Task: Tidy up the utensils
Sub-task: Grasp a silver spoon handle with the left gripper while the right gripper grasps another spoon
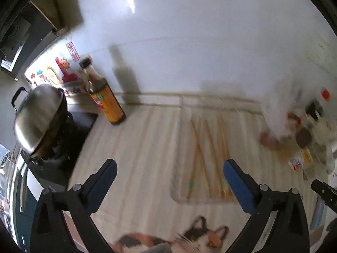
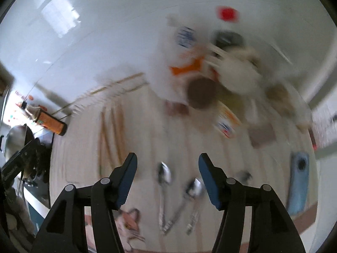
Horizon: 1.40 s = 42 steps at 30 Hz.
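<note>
A: Where do the utensils lie?
B: Chopsticks (image 1: 207,158) rest between the left gripper (image 1: 169,174) jaws, spread wide, empty; spoons (image 2: 179,191) lie on the mat (image 2: 147,126) under the right gripper (image 2: 167,172), parted, holding nothing

The left wrist view looks steeply down, close over the striped cream bench (image 1: 137,147), toward the glossy white wall (image 1: 189,31). The right wrist view tilts down likewise, further right along that bench (image 2: 168,137). Both catch the dark sauce bottle with the orange label (image 1: 107,99) (image 2: 50,124) and the blurred cluster of jars (image 1: 305,130) (image 2: 210,84).
</note>
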Each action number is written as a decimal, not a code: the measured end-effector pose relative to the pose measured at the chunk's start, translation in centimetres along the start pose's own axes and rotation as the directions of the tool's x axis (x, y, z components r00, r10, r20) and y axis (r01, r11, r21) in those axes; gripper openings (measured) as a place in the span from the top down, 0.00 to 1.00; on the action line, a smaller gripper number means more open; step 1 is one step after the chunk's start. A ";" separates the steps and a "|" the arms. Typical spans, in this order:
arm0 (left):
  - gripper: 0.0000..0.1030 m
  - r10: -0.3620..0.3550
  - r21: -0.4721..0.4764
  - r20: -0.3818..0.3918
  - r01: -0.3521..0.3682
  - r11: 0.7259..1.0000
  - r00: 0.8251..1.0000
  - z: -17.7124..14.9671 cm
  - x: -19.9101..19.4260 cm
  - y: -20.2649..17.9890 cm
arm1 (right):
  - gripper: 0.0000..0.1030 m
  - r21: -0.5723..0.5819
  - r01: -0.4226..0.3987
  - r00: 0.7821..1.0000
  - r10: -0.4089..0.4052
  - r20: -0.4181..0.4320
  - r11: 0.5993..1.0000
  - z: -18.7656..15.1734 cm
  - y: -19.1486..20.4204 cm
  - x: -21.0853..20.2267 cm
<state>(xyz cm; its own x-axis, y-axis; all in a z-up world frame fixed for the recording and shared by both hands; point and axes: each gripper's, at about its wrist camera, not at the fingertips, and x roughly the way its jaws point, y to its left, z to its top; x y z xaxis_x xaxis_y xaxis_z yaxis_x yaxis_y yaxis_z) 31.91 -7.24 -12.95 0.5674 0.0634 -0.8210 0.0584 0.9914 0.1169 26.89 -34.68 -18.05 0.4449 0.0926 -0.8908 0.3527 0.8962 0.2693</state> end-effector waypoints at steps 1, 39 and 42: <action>0.00 -0.010 0.018 -0.012 0.010 1.000 1.000 -1.1 -0.1 -1.1 | 0.39 0.035 0.018 1.000 -0.018 -0.015 0.999 -0.9 -1.7 0.0; 0.96 -0.056 0.305 -0.417 0.198 0.931 0.907 -16.0 12.0 -19.7 | 0.94 -0.078 0.295 0.941 -0.303 -0.147 0.952 -6.0 -8.2 11.7; 0.96 -0.045 0.288 -0.429 0.184 0.940 0.902 -17.6 11.6 -18.1 | 0.96 -0.088 0.286 0.941 -0.297 -0.160 0.954 -6.4 -7.7 11.8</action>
<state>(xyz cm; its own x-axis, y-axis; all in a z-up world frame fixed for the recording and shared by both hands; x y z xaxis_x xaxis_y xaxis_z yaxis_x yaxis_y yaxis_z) 22.99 -22.44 -34.36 0.1570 0.0614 -0.9857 0.3956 0.9106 0.1197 24.18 -37.74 -32.94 0.1823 -0.1094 -0.9771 0.3918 0.9196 -0.0299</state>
